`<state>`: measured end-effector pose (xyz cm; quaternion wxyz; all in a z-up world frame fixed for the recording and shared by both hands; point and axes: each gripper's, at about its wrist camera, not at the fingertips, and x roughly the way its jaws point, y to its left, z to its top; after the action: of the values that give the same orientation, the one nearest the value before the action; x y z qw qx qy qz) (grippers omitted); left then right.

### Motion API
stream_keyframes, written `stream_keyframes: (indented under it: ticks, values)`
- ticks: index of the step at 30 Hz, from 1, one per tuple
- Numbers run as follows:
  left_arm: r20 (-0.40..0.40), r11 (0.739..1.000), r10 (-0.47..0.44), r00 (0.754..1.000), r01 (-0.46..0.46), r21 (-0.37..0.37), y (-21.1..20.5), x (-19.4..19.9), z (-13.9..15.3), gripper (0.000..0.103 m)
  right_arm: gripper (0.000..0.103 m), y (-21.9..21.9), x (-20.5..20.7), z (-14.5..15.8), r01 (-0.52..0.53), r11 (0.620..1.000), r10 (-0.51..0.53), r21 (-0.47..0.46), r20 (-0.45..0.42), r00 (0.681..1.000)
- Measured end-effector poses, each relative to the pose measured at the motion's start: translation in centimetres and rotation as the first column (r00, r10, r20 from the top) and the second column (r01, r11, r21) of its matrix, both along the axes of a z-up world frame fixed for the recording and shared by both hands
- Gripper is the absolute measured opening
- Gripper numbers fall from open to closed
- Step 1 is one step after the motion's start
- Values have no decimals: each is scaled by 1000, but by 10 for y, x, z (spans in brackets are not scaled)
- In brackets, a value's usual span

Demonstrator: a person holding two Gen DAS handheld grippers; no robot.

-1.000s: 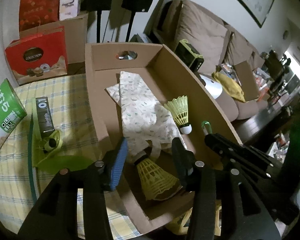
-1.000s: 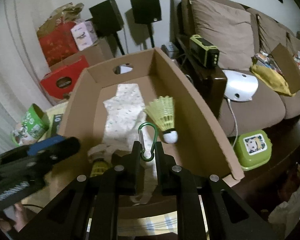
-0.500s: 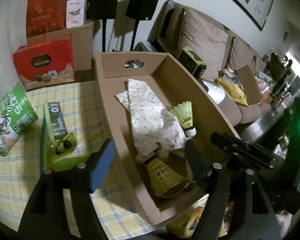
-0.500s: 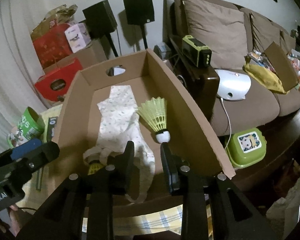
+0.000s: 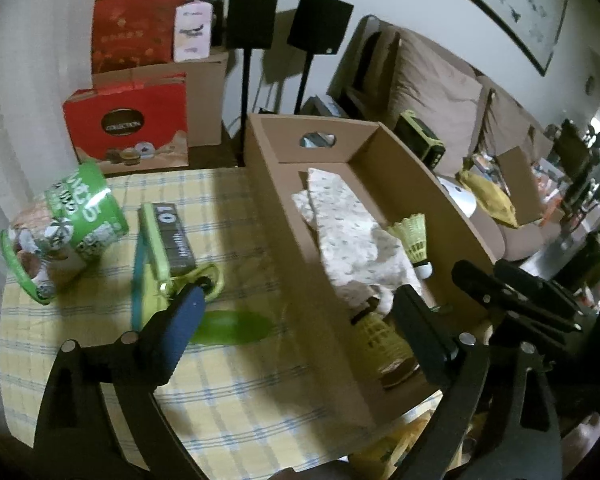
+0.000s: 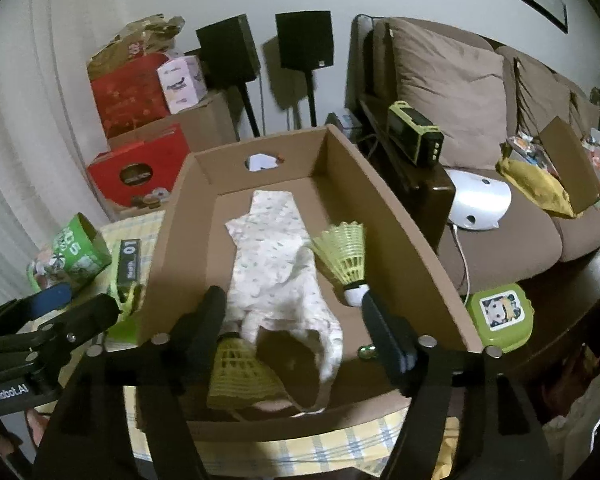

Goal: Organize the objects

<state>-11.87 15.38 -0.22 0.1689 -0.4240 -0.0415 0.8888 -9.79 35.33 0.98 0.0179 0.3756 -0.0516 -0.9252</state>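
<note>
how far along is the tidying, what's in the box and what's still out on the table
Done: the cardboard box holds a patterned cloth, two yellow shuttlecocks and a green clip. In hand: nothing; the left gripper and right gripper are empty, jaws opening. Left: on the checked tablecloth a green snack tub, a dark small box and a green strap with its clasp.

Two black speakers (image 6: 260,46) stand by the wall beside red boxes (image 6: 138,168); a brown sofa (image 6: 496,120) carries cushions and what may be a yellow cloth (image 6: 534,186).
</note>
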Motion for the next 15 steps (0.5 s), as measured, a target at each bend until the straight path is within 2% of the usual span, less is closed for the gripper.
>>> stream_keyframes:
  ticks: [3,7,15]
  values:
    - [-7,1000,13,1000,-13,-5,-9,2,2,99,84,-7,1,4,-16,1000,16,-11,-6,1000]
    - [-25,999,26,999,-27,-19,-21,5,6,102,102,-20,2,7,-46,999,45,-7,-12,999]
    - [-47,997,50,998,-52,-51,-45,10,9,103,102,-45,3,12,-87,996,88,23,-14,996]
